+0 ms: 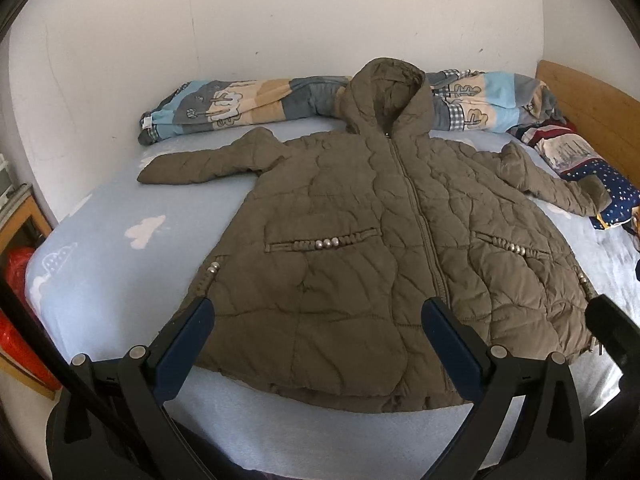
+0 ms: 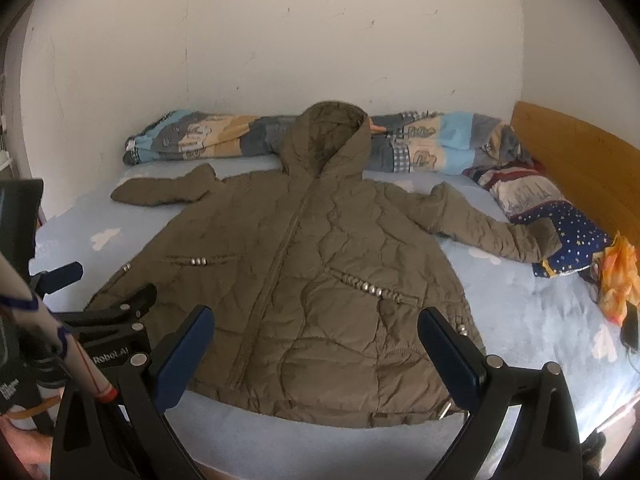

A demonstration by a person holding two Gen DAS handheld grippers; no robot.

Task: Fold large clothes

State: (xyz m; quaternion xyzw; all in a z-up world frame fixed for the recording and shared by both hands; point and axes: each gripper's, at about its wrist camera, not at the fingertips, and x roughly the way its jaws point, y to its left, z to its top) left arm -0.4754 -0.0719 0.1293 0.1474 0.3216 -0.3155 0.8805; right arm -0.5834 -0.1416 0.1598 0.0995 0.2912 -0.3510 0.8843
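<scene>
Jacket hem partly hidden, fingers spread

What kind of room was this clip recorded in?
Most likely a bedroom: a bed with a light blue cloud-print sheet, a wooden headboard and a rolled patchwork quilt along the wall.

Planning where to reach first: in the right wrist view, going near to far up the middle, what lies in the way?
Tongs → jacket hem → zipper → hood → rolled quilt → wall.
</scene>
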